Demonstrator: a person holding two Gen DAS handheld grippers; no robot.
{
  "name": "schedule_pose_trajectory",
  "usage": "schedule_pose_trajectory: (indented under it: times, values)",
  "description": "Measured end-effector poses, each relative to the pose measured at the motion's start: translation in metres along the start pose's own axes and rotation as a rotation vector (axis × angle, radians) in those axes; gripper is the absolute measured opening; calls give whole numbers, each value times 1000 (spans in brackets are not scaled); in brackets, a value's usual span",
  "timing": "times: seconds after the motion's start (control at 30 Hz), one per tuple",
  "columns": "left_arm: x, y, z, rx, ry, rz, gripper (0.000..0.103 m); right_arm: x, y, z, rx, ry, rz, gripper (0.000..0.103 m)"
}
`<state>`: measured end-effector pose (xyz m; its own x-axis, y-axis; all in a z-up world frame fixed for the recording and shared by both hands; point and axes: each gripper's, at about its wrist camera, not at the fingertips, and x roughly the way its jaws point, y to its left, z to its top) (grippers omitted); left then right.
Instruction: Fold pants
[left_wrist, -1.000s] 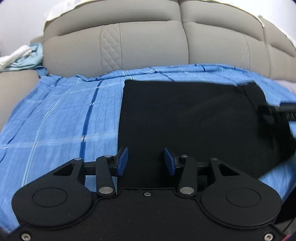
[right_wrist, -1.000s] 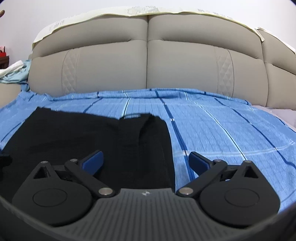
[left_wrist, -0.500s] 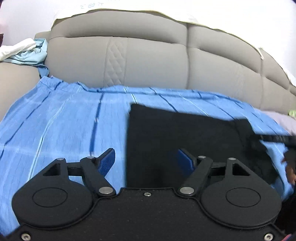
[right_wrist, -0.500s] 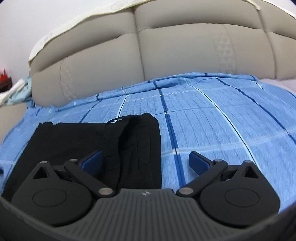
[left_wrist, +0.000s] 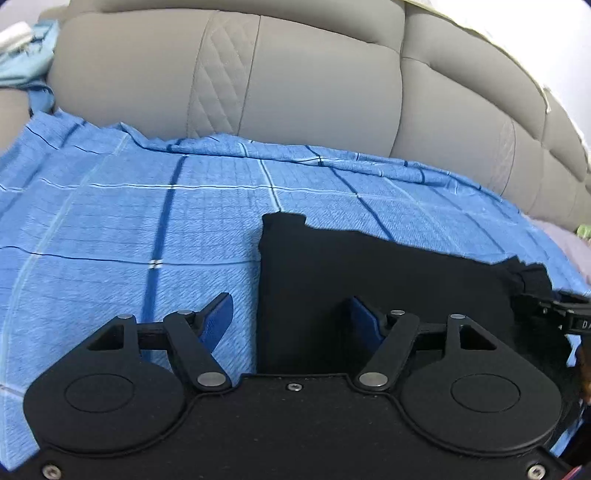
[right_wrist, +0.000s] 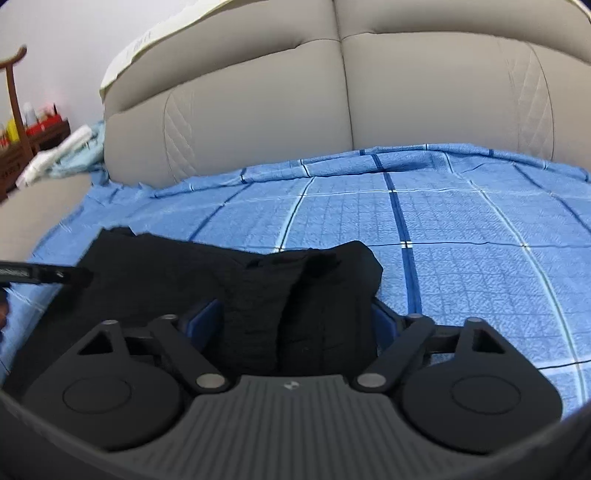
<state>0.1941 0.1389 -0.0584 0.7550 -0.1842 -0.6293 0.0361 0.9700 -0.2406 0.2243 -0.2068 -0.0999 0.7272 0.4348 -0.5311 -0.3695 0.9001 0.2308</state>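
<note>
The black pants (left_wrist: 369, 280) lie folded flat on a blue plaid bed sheet (left_wrist: 129, 221), in front of a padded grey headboard (left_wrist: 295, 81).

In the left wrist view the left tool (left_wrist: 291, 317) has its blue-padded fingers (left_wrist: 218, 319) spread apart. The left finger sits over bare sheet at about 9 o'clock from the pants' near left edge, and the right finger sits over the black cloth, so the vertical left edge of the pants runs between them. Whether the pads touch the cloth cannot be told. At 3 o'clock in this view the right tool (left_wrist: 554, 314) shows at the pants' bunched far end.

In the right wrist view the right tool (right_wrist: 295, 321) has its fingers (right_wrist: 207, 317) standing wide, with the thick, creased end of the pants (right_wrist: 295, 295) bulging up between them; the cloth partly hides both pads, so whether they press on it cannot be told. At 9 o'clock the tip of the left tool (right_wrist: 44, 275) reaches the other end of the pants.

A wooden rack (right_wrist: 14, 110) and pale bundled cloth (right_wrist: 62, 151) stand at 10 o'clock beside the bed.
</note>
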Motion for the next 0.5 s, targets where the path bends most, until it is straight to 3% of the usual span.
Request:
schedule_pose_trajectory:
  times: [0.1,0.2,0.37,0.5]
  values:
    - [10,3,6,-15,-8,-32,71,0,-7,1,48,-2,51,64]
    - [19,6,11,-40,-17,-61,75,2,-12,2,86,-4,79,60]
    - [25,10,14,-74,-28,-120,90,7,-16,5,116,-7,98,57]
    - [24,7,14,-61,-25,-111,89,9,-13,5,111,-9,90,56]
